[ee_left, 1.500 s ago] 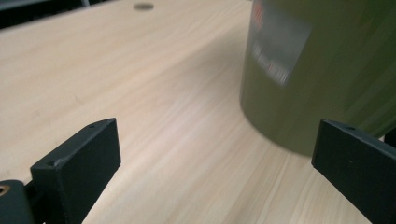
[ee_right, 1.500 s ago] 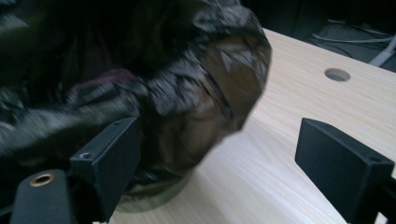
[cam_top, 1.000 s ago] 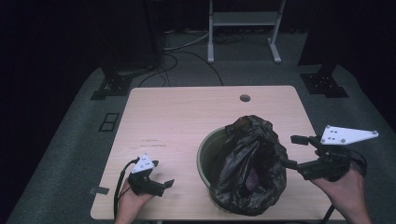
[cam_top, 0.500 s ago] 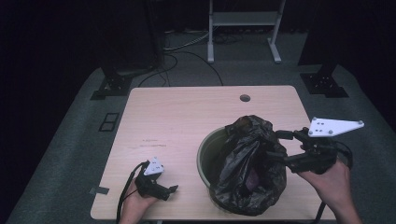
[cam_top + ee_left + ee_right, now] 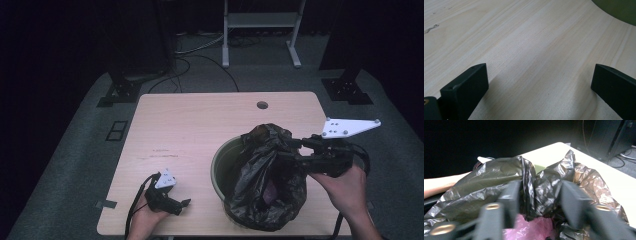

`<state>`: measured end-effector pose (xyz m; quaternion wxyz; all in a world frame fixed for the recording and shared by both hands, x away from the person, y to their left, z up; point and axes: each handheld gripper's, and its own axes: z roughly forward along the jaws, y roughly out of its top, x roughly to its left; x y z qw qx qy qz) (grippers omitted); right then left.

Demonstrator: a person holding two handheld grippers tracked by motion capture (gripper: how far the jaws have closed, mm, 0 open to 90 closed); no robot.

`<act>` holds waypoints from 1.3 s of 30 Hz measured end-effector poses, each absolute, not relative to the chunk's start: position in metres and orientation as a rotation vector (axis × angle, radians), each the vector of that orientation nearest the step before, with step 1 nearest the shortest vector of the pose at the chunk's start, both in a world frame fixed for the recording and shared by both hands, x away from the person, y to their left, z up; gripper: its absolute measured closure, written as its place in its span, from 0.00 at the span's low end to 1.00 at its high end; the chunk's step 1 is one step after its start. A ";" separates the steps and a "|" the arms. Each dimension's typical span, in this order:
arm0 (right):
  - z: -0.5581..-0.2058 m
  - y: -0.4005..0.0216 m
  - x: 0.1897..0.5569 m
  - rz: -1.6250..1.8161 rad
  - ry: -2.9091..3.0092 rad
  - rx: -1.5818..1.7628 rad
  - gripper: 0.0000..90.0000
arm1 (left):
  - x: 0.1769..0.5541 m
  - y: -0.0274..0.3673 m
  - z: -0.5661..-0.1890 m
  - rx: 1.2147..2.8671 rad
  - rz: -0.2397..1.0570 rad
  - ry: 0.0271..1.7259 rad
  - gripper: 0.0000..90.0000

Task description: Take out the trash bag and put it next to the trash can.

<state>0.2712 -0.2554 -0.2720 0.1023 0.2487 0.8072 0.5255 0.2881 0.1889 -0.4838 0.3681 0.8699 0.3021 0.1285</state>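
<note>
A round green bin (image 5: 219, 162) stands at the table's front right, lined with a crumpled black bag (image 5: 265, 175) that bulges over its rim. Something pink (image 5: 529, 230) lies inside the bag. My right gripper (image 5: 296, 148) reaches in from the right at the bag's upper edge. Its jaws have just been closing, and in the right gripper view (image 5: 539, 195) a gathered fold of the black bag (image 5: 531, 185) is pinched between them. My left gripper (image 5: 184, 204) rests on the table near the front left edge. It is open, with only bare wood between its jaws (image 5: 539, 82).
The light wooden table (image 5: 200, 125) has a small cable hole (image 5: 262, 105) near its far edge. The bin's green wall (image 5: 616, 10) shows ahead of the left gripper. Dark stands and cables sit on the grey floor behind the table.
My right gripper has moved left and slightly up onto the bag, and its jaws have narrowed around the bag's fold. The left hand has barely shifted.
</note>
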 end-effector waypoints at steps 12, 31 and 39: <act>-0.279 -0.261 0.266 1.463 2.393 0.771 0.99 | 0.288 0.188 -0.484 2.236 0.338 0.775 0.00; -0.313 -0.280 0.272 1.356 2.317 0.960 0.61 | 0.287 0.188 -0.484 2.239 0.343 0.775 0.00; -0.320 -0.279 0.279 1.374 2.341 1.015 0.56 | 0.287 0.188 -0.484 2.239 0.343 0.774 0.00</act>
